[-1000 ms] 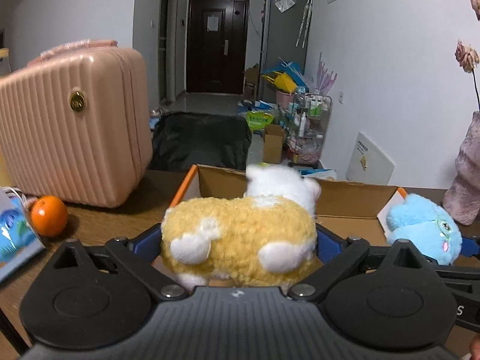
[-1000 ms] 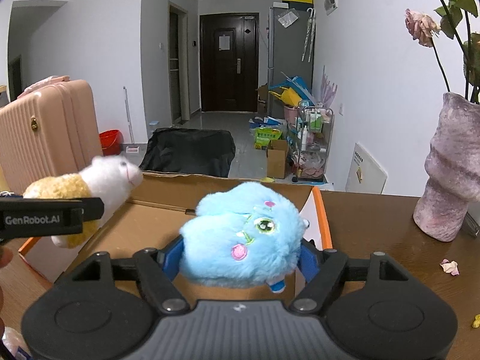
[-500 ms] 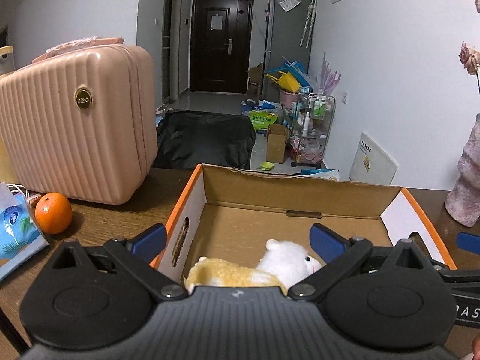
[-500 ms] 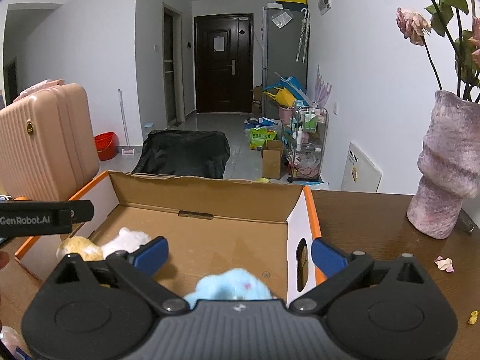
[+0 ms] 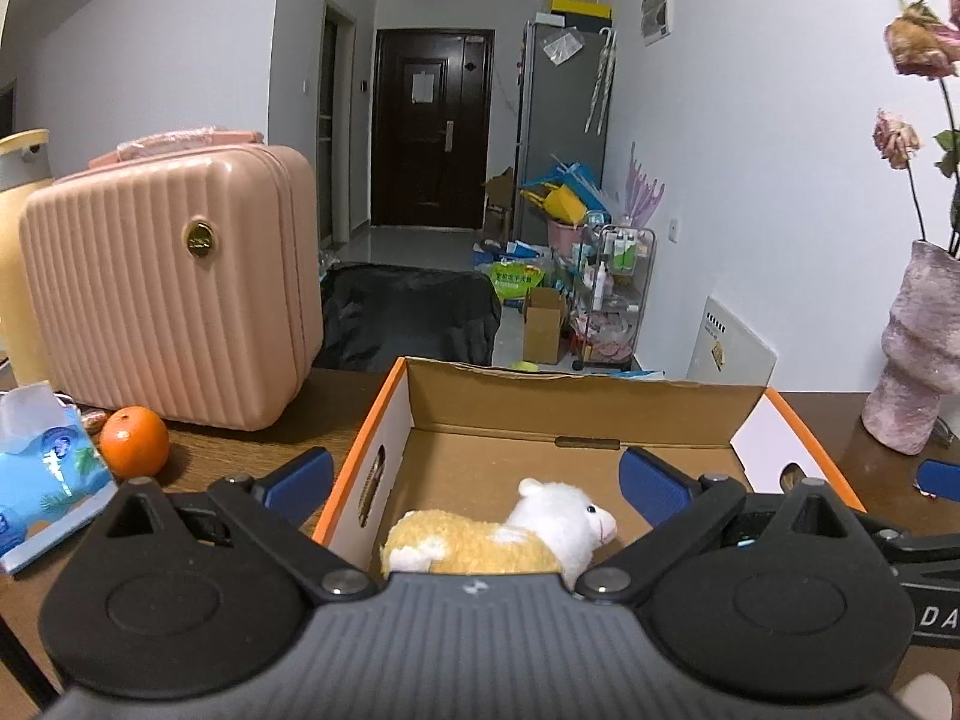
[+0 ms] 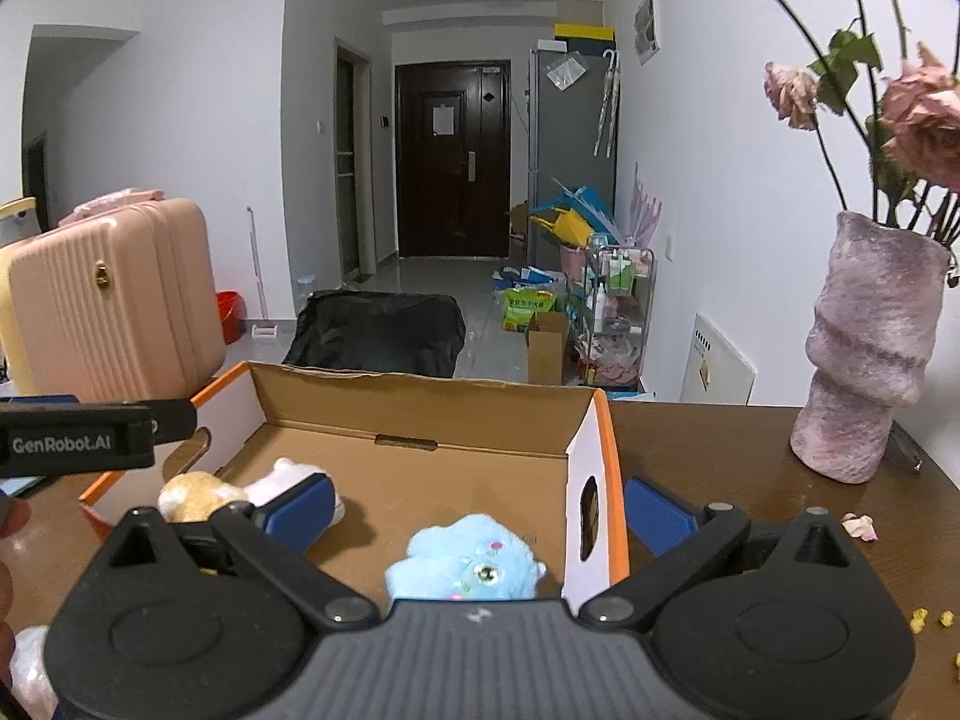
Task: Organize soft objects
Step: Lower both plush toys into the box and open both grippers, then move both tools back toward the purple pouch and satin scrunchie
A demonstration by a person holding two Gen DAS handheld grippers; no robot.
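Inside the cardboard box (image 5: 576, 414), the yellow-white alpaca plush (image 5: 498, 537) lies at 6 o'clock, the blue plush (image 6: 465, 564) likewise; both released, so left gripper (image 5: 477, 474) and right gripper (image 6: 477, 507) gape wide, empty; right's jaws have just been opening; likely clearing the walls.

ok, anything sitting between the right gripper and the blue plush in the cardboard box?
Nothing visible. The fluffy blue plush toy lies on the floor of the open cardboard box, directly below the open right gripper. The yellow-and-white plush lamb lies off to the left.
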